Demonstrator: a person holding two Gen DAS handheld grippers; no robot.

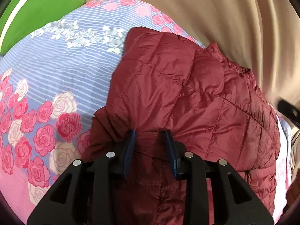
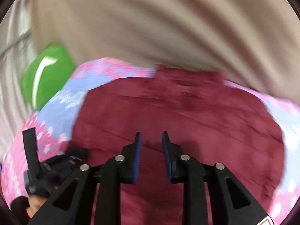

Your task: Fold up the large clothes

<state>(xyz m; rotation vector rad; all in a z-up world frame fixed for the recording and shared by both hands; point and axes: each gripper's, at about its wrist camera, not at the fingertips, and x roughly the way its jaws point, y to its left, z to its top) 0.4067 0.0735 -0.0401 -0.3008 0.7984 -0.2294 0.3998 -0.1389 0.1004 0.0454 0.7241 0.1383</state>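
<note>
Bed: blue-and-pink rose-print bedsheet (image 1: 56, 71).
Left gripper (image 1: 150, 136): clamps maroon quilted puffer jacket (image 1: 187, 86); fold flat.
Right gripper (image 2: 151, 138): parted, empty.

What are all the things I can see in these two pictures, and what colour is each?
Puffer jacket: one, dark red, quilted, lying partly folded on the bedspread.
Bedspread: one, blue stripes with pink and white roses, under the jacket.
Cushion: one, green with a white stripe, beyond the bedspread's far left edge.
Curtain: beige, pleated, behind the bed.
Left gripper: one, black with blue pads, pinching a bunch of the jacket's fabric.
Right gripper: one, black with blue pads, jaws apart above the jacket, holding nothing; that view is blurred.
</note>
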